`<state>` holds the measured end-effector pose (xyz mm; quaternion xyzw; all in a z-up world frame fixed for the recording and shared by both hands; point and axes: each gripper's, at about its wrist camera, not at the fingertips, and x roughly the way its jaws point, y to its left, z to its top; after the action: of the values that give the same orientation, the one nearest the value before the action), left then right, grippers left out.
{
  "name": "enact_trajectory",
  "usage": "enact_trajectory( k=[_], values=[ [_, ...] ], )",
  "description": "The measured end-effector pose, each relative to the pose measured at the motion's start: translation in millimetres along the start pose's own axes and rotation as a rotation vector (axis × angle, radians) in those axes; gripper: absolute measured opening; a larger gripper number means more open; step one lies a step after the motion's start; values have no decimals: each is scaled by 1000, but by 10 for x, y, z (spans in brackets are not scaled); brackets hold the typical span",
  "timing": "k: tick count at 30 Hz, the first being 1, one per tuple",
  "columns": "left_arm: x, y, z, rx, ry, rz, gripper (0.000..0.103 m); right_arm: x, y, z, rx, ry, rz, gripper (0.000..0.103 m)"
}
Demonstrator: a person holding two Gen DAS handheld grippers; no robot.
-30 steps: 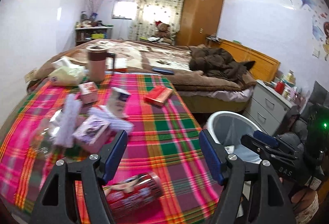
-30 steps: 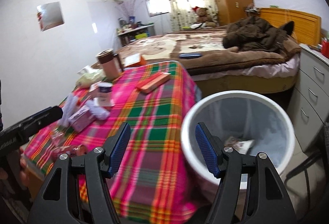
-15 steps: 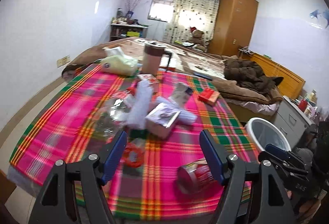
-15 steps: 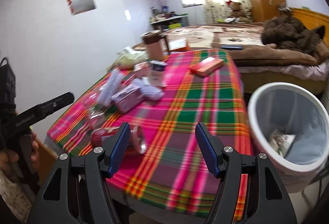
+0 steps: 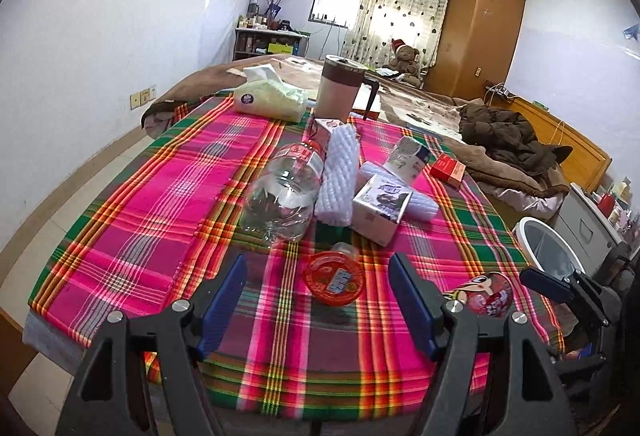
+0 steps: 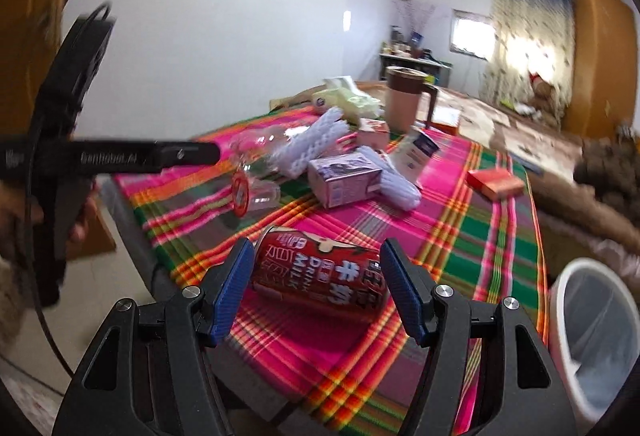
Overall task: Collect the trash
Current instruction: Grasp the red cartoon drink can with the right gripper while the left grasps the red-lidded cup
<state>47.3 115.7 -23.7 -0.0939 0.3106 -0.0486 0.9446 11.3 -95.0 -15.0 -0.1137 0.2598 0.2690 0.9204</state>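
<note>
Trash lies on a table with a pink plaid cloth [image 5: 168, 196]. A red milk can [image 6: 320, 272] lies on its side between the blue pads of my right gripper [image 6: 318, 264], which is open; the pads do not press on it. In the left wrist view my left gripper [image 5: 316, 276] is open above the near table edge, with a small clear cup with a red lid [image 5: 334, 278] lying in the gap, untouched. Behind it lie a clear plastic bottle [image 5: 286, 196], a white foam sleeve [image 5: 338, 176] and a small carton [image 5: 382, 206]. The red can [image 5: 486, 294] shows at the right.
A white bin [image 6: 592, 336] [image 5: 550, 256] stands on the floor by the table's right side. A brown jug [image 5: 338, 88], a tissue pack [image 5: 272, 96] and a red box [image 5: 448, 170] sit further back. A bed [image 5: 500, 156] lies behind. A hand [image 6: 80, 220] holds the left gripper [image 6: 188, 154].
Both views have swung from the bin side toward the table. The right gripper has come up to the red can, now between its fingers. The left gripper now faces the red-lidded cup.
</note>
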Motion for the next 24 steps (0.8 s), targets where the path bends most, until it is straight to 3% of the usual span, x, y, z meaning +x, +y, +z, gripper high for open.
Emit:
enact_trajectory(
  k=[3, 11, 24],
  values=[
    [44, 38, 4, -6, 5, -11, 75, 81, 11, 29, -49, 20, -19, 67],
    [102, 49, 40, -8, 15, -20, 75, 321, -31, 131, -46, 91, 51, 68],
    [377, -3, 5, 30, 76, -22, 75, 481, -154, 21, 69, 203, -27, 68]
  ],
)
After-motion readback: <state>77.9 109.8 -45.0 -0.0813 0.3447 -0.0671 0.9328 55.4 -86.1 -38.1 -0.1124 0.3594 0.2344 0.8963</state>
